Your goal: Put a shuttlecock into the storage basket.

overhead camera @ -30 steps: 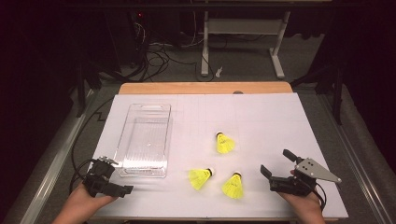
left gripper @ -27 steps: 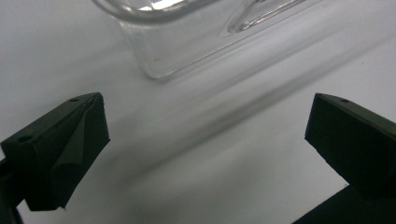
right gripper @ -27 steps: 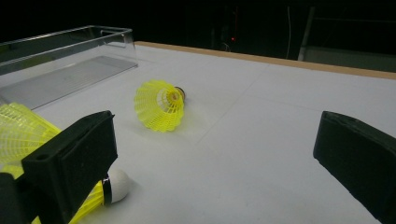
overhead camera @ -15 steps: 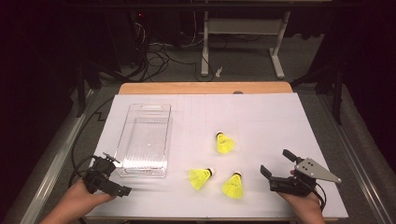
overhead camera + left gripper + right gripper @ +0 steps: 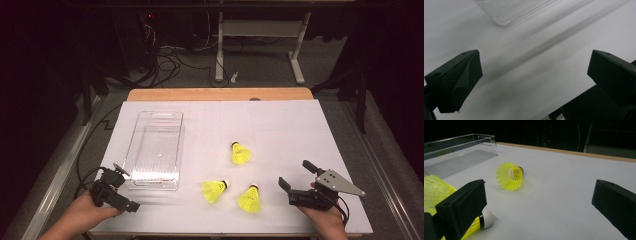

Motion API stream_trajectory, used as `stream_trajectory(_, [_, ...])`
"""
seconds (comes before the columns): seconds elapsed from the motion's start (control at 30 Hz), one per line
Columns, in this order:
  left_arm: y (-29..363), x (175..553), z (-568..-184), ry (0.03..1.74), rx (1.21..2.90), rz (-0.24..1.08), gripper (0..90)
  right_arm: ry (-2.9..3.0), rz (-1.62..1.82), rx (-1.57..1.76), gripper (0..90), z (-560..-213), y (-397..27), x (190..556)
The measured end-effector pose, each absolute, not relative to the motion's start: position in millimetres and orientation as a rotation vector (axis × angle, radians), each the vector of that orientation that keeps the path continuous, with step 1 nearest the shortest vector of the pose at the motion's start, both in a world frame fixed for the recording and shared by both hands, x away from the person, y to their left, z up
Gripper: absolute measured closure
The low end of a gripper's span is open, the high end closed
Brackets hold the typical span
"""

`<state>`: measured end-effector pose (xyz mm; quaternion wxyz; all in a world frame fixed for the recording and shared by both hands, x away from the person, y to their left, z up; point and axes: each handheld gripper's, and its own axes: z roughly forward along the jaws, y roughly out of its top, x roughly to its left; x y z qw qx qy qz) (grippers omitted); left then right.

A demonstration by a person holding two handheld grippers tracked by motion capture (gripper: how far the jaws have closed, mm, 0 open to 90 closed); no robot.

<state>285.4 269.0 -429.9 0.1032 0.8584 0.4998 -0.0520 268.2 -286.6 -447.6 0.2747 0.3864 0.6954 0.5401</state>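
Observation:
Three yellow shuttlecocks lie on the white table: one (image 5: 241,153) mid-table, one (image 5: 214,190) nearer the front, one (image 5: 249,198) just right of it. A clear plastic box (image 5: 154,150) stands empty at the left. My left gripper (image 5: 120,192) is open near the front left corner, just in front of the box, whose corner (image 5: 504,15) shows beyond its jaws. My right gripper (image 5: 296,179) is open at the front right, a little right of the nearest shuttlecock (image 5: 480,220). Beyond its jaws lies the mid-table shuttlecock (image 5: 509,176), with the box (image 5: 456,150) farther off.
The white sheet (image 5: 285,125) covers the table, with a wooden strip (image 5: 220,94) at its far edge. Metal rails (image 5: 385,175) run along both sides. Cables and a stand's legs (image 5: 260,45) lie on the dark floor behind.
My left gripper has shifted slightly toward the box and turned a little. The right gripper and the shuttlecocks have stayed put.

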Motion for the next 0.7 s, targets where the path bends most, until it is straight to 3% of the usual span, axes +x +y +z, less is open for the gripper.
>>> stream_trajectory(0.7, [244.3,277.7,-431.2,1.389,2.688,-0.235,1.1,1.877,1.446,1.036,0.2,-448.5,-284.0,268.8])
